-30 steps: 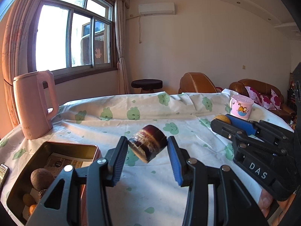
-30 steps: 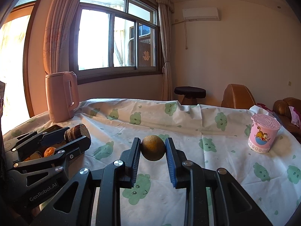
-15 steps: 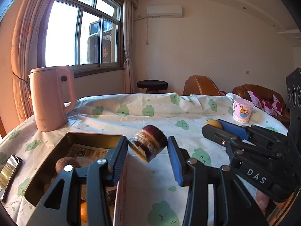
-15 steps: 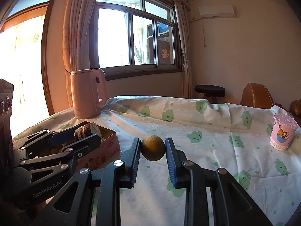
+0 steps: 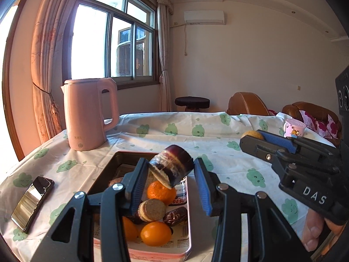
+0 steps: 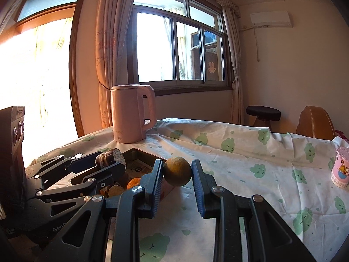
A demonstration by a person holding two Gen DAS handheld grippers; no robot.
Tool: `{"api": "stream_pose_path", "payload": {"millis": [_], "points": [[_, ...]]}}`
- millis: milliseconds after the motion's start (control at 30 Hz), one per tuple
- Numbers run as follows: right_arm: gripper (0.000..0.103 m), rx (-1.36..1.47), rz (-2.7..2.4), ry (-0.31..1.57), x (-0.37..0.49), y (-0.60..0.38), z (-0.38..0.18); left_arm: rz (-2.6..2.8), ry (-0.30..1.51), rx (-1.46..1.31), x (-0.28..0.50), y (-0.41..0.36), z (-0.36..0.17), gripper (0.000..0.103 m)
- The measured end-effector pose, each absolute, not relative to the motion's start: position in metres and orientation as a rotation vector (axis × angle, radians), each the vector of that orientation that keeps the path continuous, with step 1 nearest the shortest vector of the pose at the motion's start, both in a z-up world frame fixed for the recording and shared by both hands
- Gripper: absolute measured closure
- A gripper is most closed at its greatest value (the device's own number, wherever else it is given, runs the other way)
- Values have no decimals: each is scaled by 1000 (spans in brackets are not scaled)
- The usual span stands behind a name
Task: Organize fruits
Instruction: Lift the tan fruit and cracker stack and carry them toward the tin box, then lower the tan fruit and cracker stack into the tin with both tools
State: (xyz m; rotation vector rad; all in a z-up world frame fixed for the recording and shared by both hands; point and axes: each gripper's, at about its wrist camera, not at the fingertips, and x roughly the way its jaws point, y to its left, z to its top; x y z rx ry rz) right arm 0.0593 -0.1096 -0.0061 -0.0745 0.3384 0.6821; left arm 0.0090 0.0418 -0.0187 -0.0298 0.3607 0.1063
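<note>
1. The left gripper (image 5: 171,174) is clenched on a dark purple cut piece (image 5: 172,167), probably a section of sugarcane. The piece sits tilted between the blue pads, its pale cut face turned down and toward the camera. It is held in the air, above the near half of the tin tray (image 5: 187,220).

2. The right gripper (image 6: 177,174) is closed tightly on a round brownish fruit (image 6: 177,171). The pads press it from both sides at its widest part, so I judge it should not roll out. This fruit is also off the cloth, just beside the tray's right edge.

3. The tray already holds several oranges (image 5: 161,192), round cut slices (image 5: 152,210) and some dark wrapped pieces (dates, maybe). Because the fruits are collected there, I think both hands are bringing their pieces to this tray for release.

4. The two grippers are close together, the right one a little to the right of the tray. Both point slightly downward, which suits a drop into the tray.

5. Around the tray: a pink kettle (image 5: 88,113) stands behind it, a phone (image 5: 32,203) lies on the cloth to the left, and a pink cup (image 6: 340,167) stands well apart at the right edge of the table (image 6: 250,152).

6. One risk, in my judgement: the tray is rather full, so a round fruit released there may roll against the oranges.
</note>
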Motion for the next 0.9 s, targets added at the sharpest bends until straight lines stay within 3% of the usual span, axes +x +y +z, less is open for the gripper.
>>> {"api": "stream_pose_path", "payload": {"millis": [900], "points": [[74, -143, 778, 322, 34, -51, 0, 210, 401, -79, -5, 105, -28, 58]]}}
